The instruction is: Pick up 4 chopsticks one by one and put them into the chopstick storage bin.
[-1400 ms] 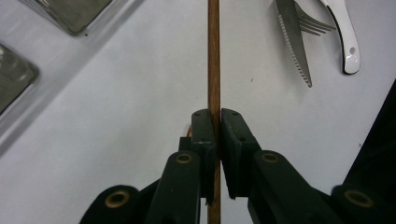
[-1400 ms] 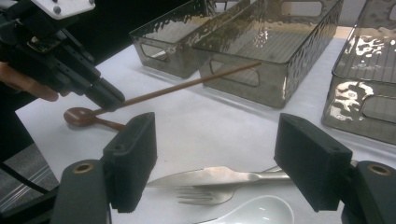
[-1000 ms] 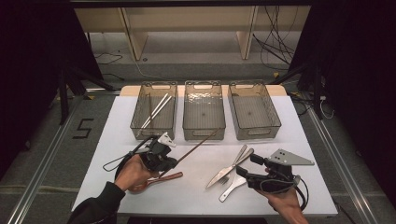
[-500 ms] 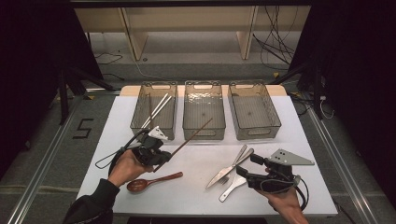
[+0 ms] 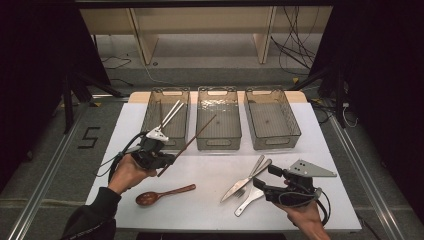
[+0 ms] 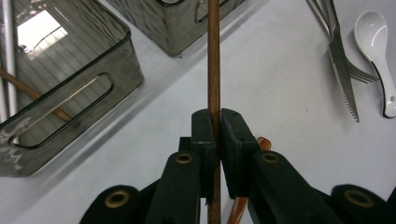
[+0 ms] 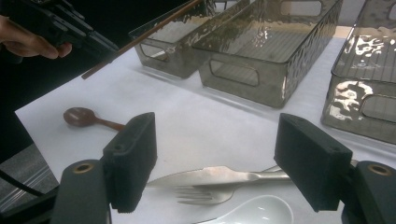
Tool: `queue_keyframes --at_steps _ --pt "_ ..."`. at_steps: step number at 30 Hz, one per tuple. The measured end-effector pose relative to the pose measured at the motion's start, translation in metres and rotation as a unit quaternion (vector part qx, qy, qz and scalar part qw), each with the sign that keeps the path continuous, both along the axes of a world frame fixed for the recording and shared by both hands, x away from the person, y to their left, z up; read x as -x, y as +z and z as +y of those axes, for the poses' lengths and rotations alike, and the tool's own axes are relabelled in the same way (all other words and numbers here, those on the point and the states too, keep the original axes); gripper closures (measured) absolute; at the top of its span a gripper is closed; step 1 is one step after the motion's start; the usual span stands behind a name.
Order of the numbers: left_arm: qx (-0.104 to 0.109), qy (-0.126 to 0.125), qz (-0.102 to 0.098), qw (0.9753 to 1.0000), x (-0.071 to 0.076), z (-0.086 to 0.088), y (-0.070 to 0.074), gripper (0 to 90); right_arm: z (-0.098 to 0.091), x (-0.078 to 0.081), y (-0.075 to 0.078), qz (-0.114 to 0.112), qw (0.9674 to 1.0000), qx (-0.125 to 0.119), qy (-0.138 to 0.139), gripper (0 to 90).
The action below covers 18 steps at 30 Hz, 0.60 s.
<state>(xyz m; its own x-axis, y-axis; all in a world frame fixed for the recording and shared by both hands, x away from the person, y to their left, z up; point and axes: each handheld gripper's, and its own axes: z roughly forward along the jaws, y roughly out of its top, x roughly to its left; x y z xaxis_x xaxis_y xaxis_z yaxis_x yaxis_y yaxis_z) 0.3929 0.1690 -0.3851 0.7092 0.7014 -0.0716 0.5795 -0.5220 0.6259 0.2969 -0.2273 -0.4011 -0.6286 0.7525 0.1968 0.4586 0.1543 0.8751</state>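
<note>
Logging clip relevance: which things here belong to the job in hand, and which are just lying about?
In the job:
- chopstick, clamped in the left hand-held gripper
- left bin, already holding chopsticks
- right hand-held gripper, open over the knife

Lying about:
- wooden spoon
- fork
- white spoon
- middle bin
- right bin

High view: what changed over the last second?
The left gripper, shut on the thin brown wooden chopstick, lifted it off the white table and carried it up toward the left smoky plastic bin; its tip now hangs over the middle bin. Unchanged: the right gripper rests open by the steel knife, and the brown wooden spoon lies where it did.
</note>
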Motion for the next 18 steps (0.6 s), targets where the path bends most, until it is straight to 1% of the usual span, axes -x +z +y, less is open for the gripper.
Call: queue_keyframes --at_steps 4,9,14,18 --pt "0.003 0.005 -0.008 0.9999 -0.004 0.004 0.006 83.8 0.0 0.0 0.0 0.0 1.0 0.0 0.0 30.3" --pt "0.012 0.021 -0.017 0.9996 -0.01 0.012 0.012 83.8 -0.001 -0.001 0.0 -0.002 1.0 -0.001 0.0 30.2" --pt "0.017 0.035 -0.023 0.999 -0.019 0.019 0.016 83.8 -0.001 -0.001 0.0 -0.001 1.0 -0.001 0.001 30.2" --pt "0.023 0.048 -0.026 0.9982 -0.03 0.024 0.021 83.8 -0.001 -0.001 0.0 -0.002 1.0 -0.001 0.001 30.2"
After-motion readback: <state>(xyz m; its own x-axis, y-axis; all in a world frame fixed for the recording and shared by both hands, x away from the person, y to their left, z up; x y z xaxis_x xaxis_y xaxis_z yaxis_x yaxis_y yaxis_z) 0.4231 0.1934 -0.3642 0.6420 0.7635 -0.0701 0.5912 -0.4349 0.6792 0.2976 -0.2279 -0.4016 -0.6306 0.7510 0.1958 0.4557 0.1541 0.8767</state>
